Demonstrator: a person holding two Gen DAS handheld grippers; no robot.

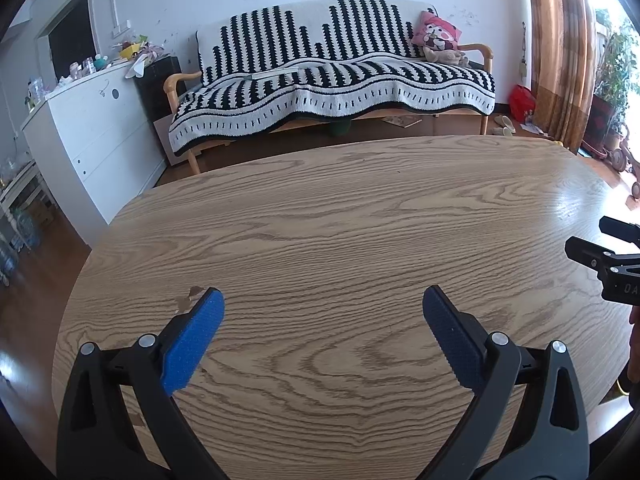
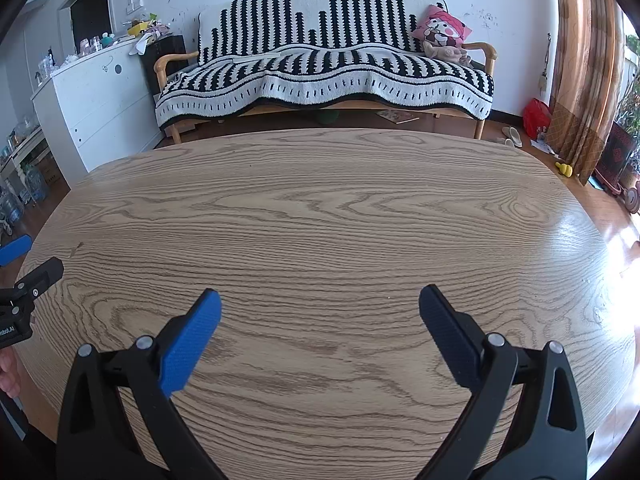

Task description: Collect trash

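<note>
My left gripper (image 1: 323,298) is open and empty, its blue pads wide apart above the wooden table (image 1: 340,220). My right gripper (image 2: 320,298) is also open and empty above the same table (image 2: 320,208). Each gripper shows at the edge of the other's view: the right one at the right edge of the left wrist view (image 1: 616,268), the left one at the left edge of the right wrist view (image 2: 20,280). No trash shows on the tabletop in either view.
Beyond the table stands a sofa (image 1: 332,76) with a black-and-white striped cover and a pink cushion (image 1: 438,36). A white cabinet (image 1: 88,128) with clutter on top stands at the left. A curtain (image 1: 560,48), a red bag (image 1: 522,102) and slippers (image 1: 504,124) are at the right.
</note>
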